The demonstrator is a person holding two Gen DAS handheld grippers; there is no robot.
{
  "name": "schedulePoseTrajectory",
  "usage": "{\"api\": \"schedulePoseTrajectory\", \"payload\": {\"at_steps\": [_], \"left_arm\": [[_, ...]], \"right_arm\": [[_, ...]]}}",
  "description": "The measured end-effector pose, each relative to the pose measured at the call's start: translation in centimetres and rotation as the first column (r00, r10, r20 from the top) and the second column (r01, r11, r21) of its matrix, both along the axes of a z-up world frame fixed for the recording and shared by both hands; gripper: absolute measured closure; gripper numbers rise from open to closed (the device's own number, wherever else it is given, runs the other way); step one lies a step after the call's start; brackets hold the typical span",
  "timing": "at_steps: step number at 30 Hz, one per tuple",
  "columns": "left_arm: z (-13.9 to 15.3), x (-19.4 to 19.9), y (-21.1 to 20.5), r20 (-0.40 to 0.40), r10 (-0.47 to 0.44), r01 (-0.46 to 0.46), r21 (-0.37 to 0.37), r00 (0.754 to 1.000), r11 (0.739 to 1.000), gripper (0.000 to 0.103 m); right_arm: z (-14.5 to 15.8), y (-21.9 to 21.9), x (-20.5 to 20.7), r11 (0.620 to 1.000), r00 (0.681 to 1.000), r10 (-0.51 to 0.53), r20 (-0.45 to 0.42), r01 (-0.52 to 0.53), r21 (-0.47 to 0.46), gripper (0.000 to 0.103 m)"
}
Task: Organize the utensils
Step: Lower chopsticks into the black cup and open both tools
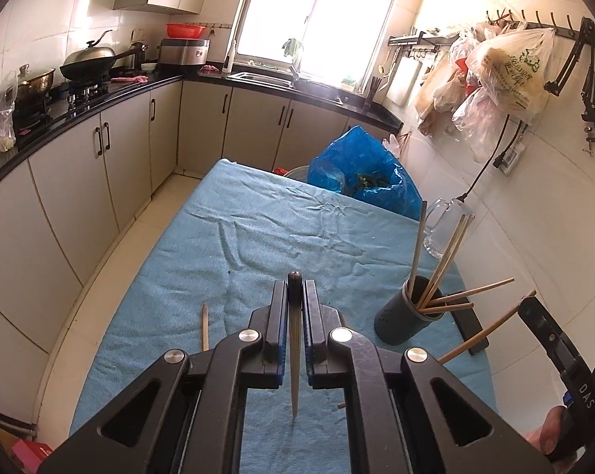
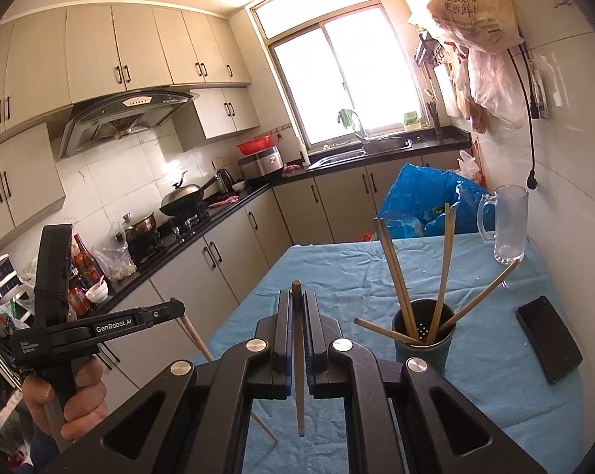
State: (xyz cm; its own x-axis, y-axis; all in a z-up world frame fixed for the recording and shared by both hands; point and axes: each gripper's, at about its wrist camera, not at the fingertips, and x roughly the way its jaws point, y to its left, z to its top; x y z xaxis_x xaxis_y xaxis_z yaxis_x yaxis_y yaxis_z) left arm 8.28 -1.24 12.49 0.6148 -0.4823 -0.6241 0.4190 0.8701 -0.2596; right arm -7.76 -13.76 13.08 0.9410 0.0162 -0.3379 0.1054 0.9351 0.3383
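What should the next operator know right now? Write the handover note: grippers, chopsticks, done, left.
Left gripper: shut on a chopstick, its tip pointing down at the blue cloth.
Right gripper: shut on another chopstick.
Dark chopstick holder stands on the cloth at the right, in front of the glass mug.
Done: several chopsticks already stand in the holder.
Left: drop both held chopsticks in; then fetch the loose chopstick lying on the cloth at the left.

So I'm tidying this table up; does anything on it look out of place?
One loose chopstick lies flat on the blue cloth, left of the left gripper, while the rest stand splayed in the dark holder.
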Motion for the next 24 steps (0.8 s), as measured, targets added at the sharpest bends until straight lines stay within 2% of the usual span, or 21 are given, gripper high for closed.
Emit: {"api": "schedulePoseTrajectory", "payload": {"at_steps": [17, 24], "left_arm": [[1.8, -0.9, -1.0, 0.030, -0.027, 0.027, 0.003, 0.999, 1.000, 0.096], [2.5, -1.1, -1.5, 0.034, -0.041, 0.041, 0.009, 0.999, 0.999, 0.096]], "right_arm": [[1.6, -1.6, -2.8, 0.999, 0.998, -0.035, 0.048, 0.034, 0.020, 0.098], [2.9, -3.3, -5.2, 0.996, 0.993, -0.082, 0.089, 0.080, 0.027, 0.098]]}}
